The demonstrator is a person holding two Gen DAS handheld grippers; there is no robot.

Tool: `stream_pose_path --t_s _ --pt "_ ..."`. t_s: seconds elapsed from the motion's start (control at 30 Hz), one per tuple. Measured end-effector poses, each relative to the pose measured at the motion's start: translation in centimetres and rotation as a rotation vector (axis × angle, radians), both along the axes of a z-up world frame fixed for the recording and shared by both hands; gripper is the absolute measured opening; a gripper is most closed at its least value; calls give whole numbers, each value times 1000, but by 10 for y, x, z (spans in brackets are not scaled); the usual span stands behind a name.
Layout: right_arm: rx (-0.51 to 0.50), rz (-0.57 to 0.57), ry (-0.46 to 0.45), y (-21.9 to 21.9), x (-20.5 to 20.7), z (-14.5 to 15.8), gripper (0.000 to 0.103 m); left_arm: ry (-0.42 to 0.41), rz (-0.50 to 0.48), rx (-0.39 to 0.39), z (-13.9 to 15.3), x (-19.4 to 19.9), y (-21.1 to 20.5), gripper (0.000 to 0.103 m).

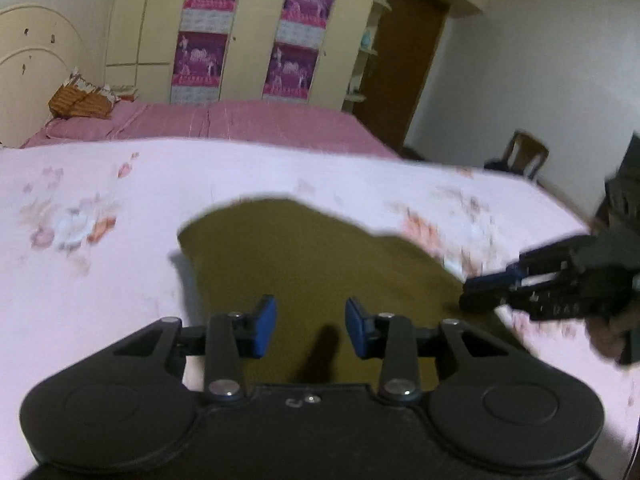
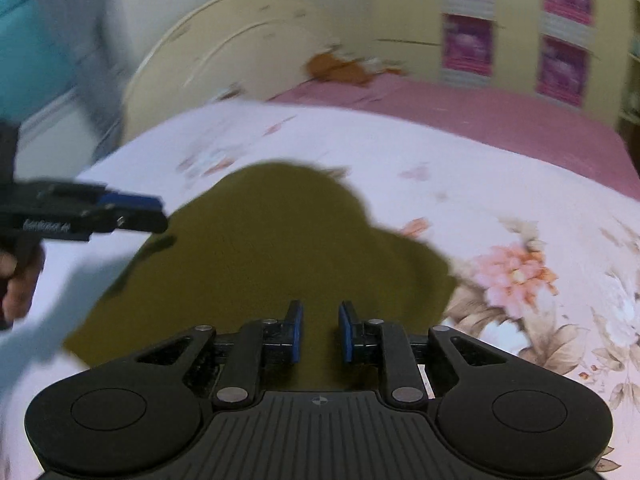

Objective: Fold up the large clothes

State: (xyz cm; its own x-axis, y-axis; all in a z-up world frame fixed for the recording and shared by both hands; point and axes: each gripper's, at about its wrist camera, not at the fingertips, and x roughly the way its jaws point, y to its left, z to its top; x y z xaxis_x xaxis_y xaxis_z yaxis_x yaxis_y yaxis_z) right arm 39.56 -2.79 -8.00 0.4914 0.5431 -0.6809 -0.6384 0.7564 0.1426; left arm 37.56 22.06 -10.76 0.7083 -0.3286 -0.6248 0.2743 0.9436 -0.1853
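While both views are smeared by motion, the olive garment (image 1: 320, 264) can be made out lying in a rumpled heap on the floral sheet (image 1: 100, 280) of the bed, near its front edge. The left gripper (image 1: 311, 326) hangs over the near part of the garment, its blue fingers (image 1: 266, 326) spread with a clear gap between them and nothing in that gap; cloth shows only beneath. The right gripper (image 2: 320, 330) likewise sits above the garment's near edge, its fingers (image 2: 296, 330) closer together but still apart, gripping nothing. Seen from the right wrist, the left gripper (image 2: 158, 216) reaches in from the left, beside the garment's left edge, with a hand (image 2: 18, 280) below it. A plain pink bedspread (image 1: 240, 120) covers the far side, where a brown pillow (image 1: 82, 100) lies by the headboard (image 2: 224, 40).
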Motion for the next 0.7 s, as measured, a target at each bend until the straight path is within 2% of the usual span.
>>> stream_pose_path --t_s 0.13,0.3,0.4,0.53,0.6,0.67,0.7 --pt "-125 -46 -3 -2 -5 -34 20 13 35 110 -19 -14 -15 38" --pt "-125 -86 -3 -9 2 -45 19 7 98 157 -20 -18 -24 38" --pt "-85 -131 -6 -20 -8 -25 20 0 123 150 -4 -34 -26 33" --pt "17 -91 -10 -34 -44 -1 20 17 148 132 1 -72 -26 32" --pt "-24 -56 -1 -27 -53 -11 20 61 168 150 -13 -80 -27 33" --pt "-91 -91 37 -22 -50 -34 20 85 197 150 -24 -84 -26 33" --pt "-91 -123 68 -25 -45 -45 20 92 217 142 -27 -83 -25 34"
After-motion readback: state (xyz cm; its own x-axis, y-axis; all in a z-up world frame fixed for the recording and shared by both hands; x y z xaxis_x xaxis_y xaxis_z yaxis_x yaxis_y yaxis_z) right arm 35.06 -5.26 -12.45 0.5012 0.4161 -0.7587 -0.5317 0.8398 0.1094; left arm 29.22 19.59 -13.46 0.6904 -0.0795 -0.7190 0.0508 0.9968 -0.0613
